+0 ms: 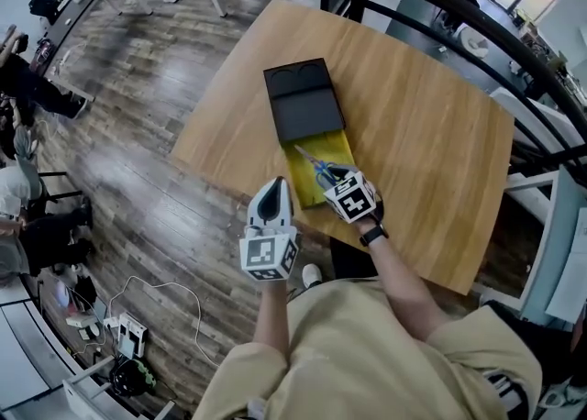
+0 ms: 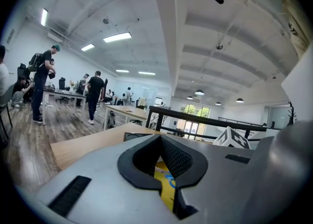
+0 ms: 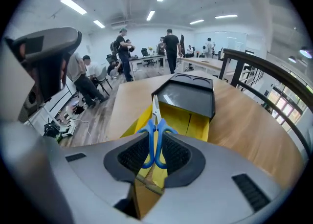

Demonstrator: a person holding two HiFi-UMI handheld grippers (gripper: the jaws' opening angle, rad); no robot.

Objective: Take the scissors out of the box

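The scissors (image 1: 316, 169) have blue handles and short silver blades. My right gripper (image 1: 335, 175) is shut on the handles, and the blades point away from me over the open yellow box (image 1: 341, 148). In the right gripper view the handles (image 3: 155, 135) sit between the pads and are raised above the box's yellow inside (image 3: 195, 120). The black lid (image 1: 303, 102) lies at the far end of the box. My left gripper (image 1: 278, 191) is at the box's near left edge. Its jaws are almost together, with a yellow strip of the box (image 2: 165, 173) in the slit.
The box lies on a wooden table (image 1: 422, 134) close to its near edge. A black railing (image 1: 477, 24) curves behind the table on the right. Cables and a power strip (image 1: 128, 331) lie on the floor at lower left, and several people stand by desks far off.
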